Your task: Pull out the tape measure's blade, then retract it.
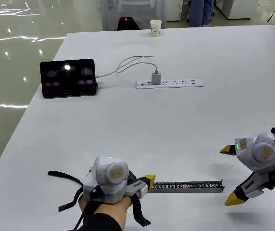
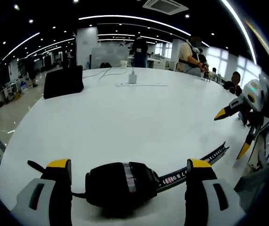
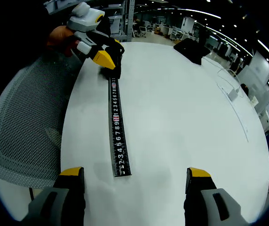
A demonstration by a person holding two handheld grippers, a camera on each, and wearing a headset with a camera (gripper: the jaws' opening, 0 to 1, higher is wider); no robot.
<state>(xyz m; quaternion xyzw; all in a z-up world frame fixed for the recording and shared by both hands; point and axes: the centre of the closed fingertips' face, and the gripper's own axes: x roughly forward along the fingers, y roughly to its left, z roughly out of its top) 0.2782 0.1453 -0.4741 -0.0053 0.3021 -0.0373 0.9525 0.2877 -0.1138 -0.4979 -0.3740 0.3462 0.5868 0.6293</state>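
- Because the blade (image 3: 117, 127) already lies drawn out flat along the near worktop (image 1: 176, 125), the pull looks done and retracting remains, as I judge it.
- The left gripper (image 2: 128, 163) straddles the tape measure's black case (image 2: 122, 184) at near left, its fingers spread with a gap showing on each side, so they fence the case rather than clamp it, likely to steady it.
- The right gripper (image 3: 135, 170) hovers at near right by the blade's free end, fingers wide apart and holding nothing; the tip lies between them.
- A paper cup (image 1: 156, 27) stands at the far edge; what is in it cannot be told.
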